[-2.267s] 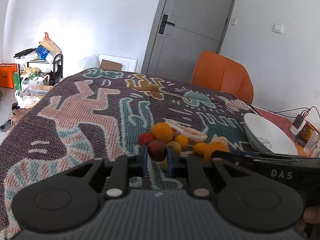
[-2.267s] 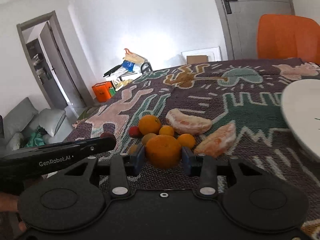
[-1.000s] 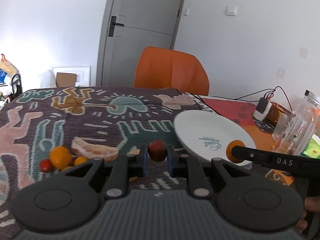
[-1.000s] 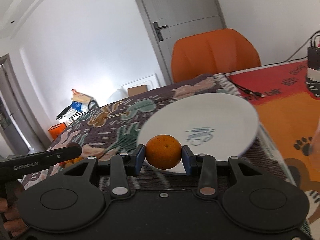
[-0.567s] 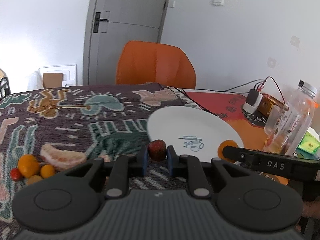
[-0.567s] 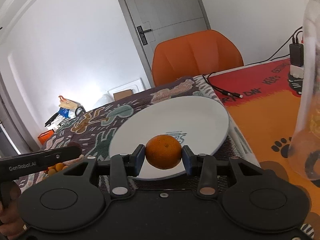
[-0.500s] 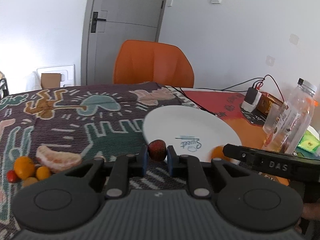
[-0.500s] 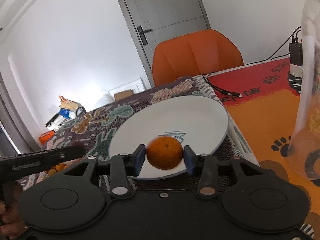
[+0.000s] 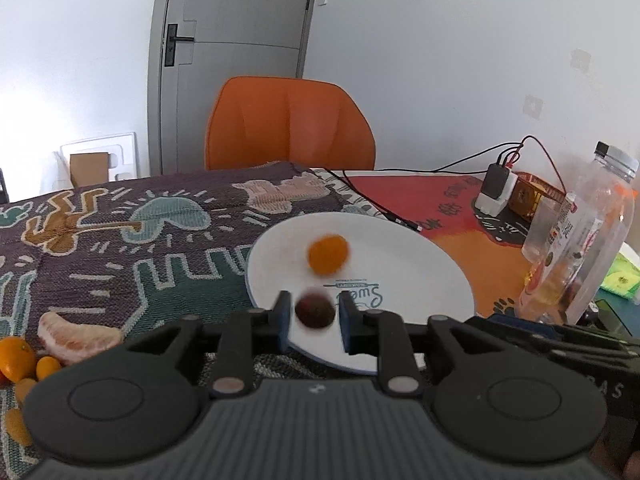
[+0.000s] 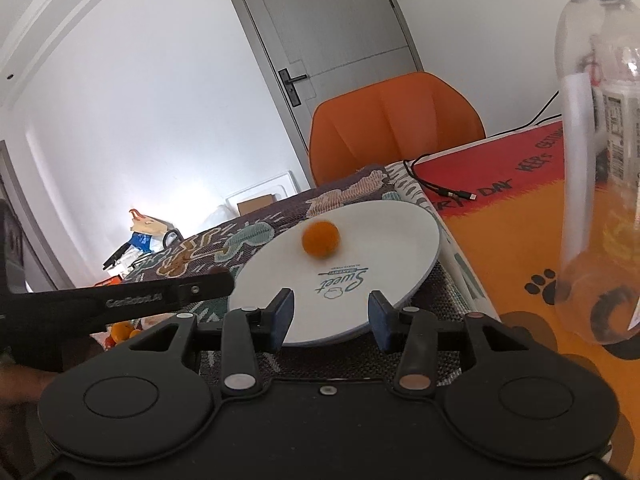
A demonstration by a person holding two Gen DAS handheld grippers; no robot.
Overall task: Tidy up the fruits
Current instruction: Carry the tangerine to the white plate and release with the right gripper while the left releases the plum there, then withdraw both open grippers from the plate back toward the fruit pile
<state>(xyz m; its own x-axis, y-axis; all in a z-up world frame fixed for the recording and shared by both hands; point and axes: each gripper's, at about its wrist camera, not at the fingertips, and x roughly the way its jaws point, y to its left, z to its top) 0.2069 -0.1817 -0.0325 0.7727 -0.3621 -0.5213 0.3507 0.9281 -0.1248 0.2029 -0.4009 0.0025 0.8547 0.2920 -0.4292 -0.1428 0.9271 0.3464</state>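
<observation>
A white plate lies on the patterned cloth at the table's right side. A small orange, blurred, sits on the plate beyond both grippers. My right gripper is open at the plate's near rim with nothing between its fingers. My left gripper is over the plate's near edge and its jaws are opening. A dark red berry, blurred, is between them with a thin gap to each pad. In the right wrist view the left gripper shows as a black bar at the left.
A peeled citrus segment and several small oranges lie on the cloth at far left. A clear bottle stands close on the right. An orange chair stands behind the table, and cables and a charger lie on the red mat.
The right gripper let go of the orange, which now sits further in on the plate. The left jaws have spread off the red berry. Both grippers moved closer over the plate.
</observation>
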